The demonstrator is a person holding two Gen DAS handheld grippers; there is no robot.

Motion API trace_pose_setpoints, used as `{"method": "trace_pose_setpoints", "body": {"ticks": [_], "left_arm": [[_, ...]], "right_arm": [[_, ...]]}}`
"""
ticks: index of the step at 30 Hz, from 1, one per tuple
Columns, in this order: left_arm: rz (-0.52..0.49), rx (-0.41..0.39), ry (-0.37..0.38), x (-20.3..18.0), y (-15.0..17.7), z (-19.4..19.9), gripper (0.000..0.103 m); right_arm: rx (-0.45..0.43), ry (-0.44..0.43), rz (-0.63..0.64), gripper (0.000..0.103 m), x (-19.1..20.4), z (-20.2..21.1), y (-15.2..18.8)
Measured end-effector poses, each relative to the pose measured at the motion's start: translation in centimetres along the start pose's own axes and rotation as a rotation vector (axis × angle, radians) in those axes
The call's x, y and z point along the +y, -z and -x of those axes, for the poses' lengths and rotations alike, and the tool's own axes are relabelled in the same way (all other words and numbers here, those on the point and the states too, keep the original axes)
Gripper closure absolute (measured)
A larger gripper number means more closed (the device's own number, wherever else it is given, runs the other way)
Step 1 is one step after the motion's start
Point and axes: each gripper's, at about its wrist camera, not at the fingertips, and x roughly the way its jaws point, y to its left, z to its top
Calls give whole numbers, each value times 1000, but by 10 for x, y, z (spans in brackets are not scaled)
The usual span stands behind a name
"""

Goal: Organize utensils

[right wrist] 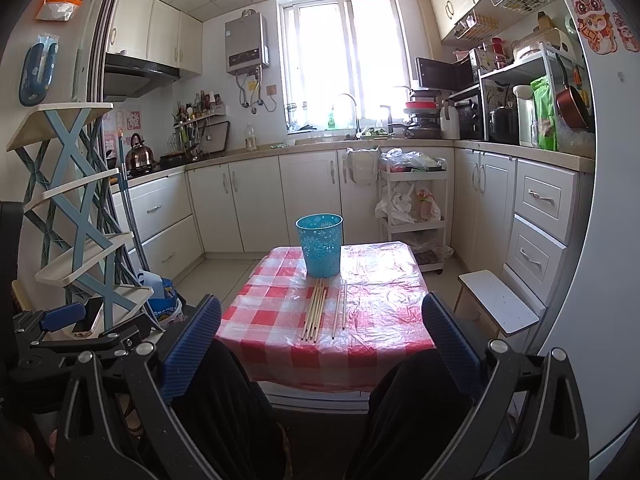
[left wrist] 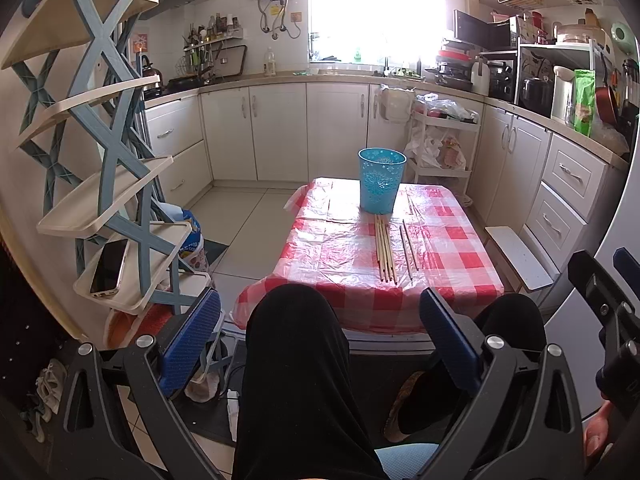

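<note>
Several wooden chopsticks [left wrist: 385, 250] [right wrist: 315, 314] lie side by side on a small table with a red-checked cloth [left wrist: 328, 256] [right wrist: 272, 312], and two more chopsticks [left wrist: 409, 250] [right wrist: 341, 309] lie just to their right. A blue perforated plastic cup [left wrist: 380, 179] [right wrist: 320, 244] stands upright at the table's far side, right behind them. My left gripper [left wrist: 320, 340] is open and empty, held low over the person's black-clad knees, short of the table. My right gripper [right wrist: 320, 344] is also open and empty, at a similar distance.
A blue-and-cream tiered shelf [left wrist: 108, 184] [right wrist: 76, 216] with a phone [left wrist: 109, 266] on it stands left of the table. A small white stool [left wrist: 518, 256] [right wrist: 498, 300] sits to the right, against the cabinets. A white trolley [right wrist: 414, 208] stands behind the table.
</note>
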Motion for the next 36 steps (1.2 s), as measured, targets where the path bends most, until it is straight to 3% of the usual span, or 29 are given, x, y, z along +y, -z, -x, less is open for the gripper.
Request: {"method": "trace_pose_setpoints", "body": {"ticks": [25, 28, 36], "left_arm": [[-10, -25, -20, -5, -9, -8, 7], [-13, -34, -33, -7, -21, -24, 7], [4, 40, -22, -16, -50, -98, 7]], "right_arm": [[9, 4, 19, 7, 5, -13, -4], [10, 10, 7, 7, 0, -29, -11], [100, 6, -9, 7, -13, -105, -17]]}}
